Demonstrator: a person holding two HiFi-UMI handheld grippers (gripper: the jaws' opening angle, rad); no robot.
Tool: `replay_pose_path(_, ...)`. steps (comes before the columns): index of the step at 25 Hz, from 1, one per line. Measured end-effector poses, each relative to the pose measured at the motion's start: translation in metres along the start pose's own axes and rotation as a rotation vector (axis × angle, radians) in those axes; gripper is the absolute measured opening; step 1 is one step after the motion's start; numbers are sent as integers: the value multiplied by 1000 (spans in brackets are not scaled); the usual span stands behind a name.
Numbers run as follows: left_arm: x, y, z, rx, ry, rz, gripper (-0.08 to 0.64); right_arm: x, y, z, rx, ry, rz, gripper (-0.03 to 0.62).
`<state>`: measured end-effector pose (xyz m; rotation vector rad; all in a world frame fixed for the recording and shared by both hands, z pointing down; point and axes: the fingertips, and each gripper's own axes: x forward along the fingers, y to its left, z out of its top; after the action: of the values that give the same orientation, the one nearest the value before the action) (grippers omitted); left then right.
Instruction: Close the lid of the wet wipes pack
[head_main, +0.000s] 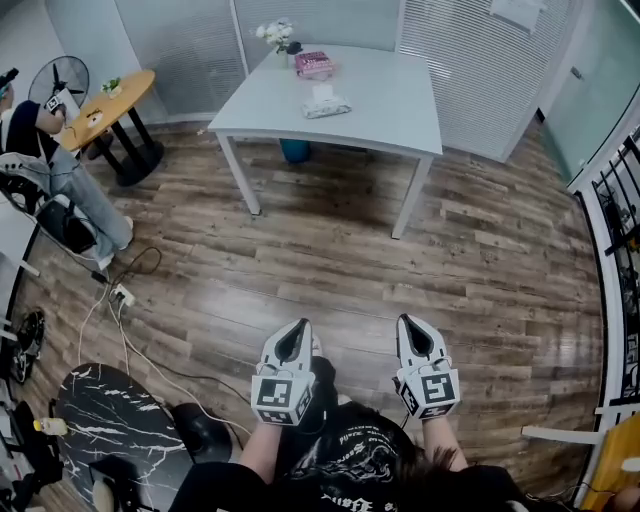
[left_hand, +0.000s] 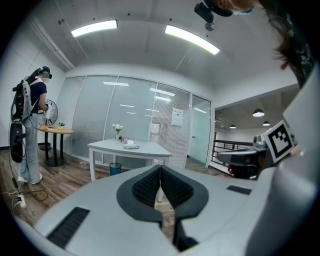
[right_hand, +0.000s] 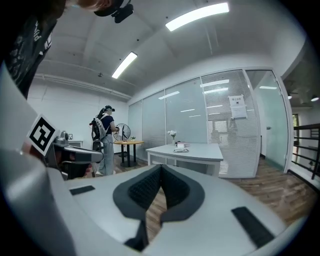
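Note:
The wet wipes pack (head_main: 326, 106) lies on a white table (head_main: 390, 110) far across the room, its lid too small to make out. It also shows as a small pale shape, the pack (left_hand: 131, 146) in the left gripper view and the pack (right_hand: 181, 149) in the right gripper view. My left gripper (head_main: 301, 326) and right gripper (head_main: 405, 322) are held side by side low over the wooden floor, well short of the table. Each is shut with nothing between its pads. The left gripper (left_hand: 160, 168) and right gripper (right_hand: 161, 168) show their jaws touching.
A pink box (head_main: 314, 64) and a vase of flowers (head_main: 278, 34) share the table, with a blue bin (head_main: 295, 150) under it. At left stand a round wooden table (head_main: 112, 100), a fan (head_main: 58, 78) and a person (head_main: 50, 170). A black marble table (head_main: 110, 420) and floor cables (head_main: 122, 293) lie near me.

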<state>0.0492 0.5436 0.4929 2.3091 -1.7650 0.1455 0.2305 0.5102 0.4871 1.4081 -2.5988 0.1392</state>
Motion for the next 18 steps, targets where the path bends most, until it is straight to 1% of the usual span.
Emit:
replay_pose_path(3,29,17,5,-14,-2,-8,8,23,-12,0,-29,24,-22,-2)
replay_pose_path(5,51,31,12,-11,-6,-15,8,44,-21,4,-34,37,-34,-2)
replay_pose_path(8,85,54,25,-8,-12,-34,8,80,-30,15,-44,39,-40,-2)
replay_pose_path(10,107,72,29,-20,-1,-42,8,105,-32,24,-52,33,-43,-2)
replay_pose_path(12,129,91,32,-35,12,-49,8,129,-35,33,-49,24,-46,-2)
replay_pose_path(15,158,112,44,-32,7,-71,8,163,-41,43,-39,14,-59,-2)
replay_pose_path(18,182,128,51,-31,15,-100,8,191,-49,44,4,12,-88,-2)
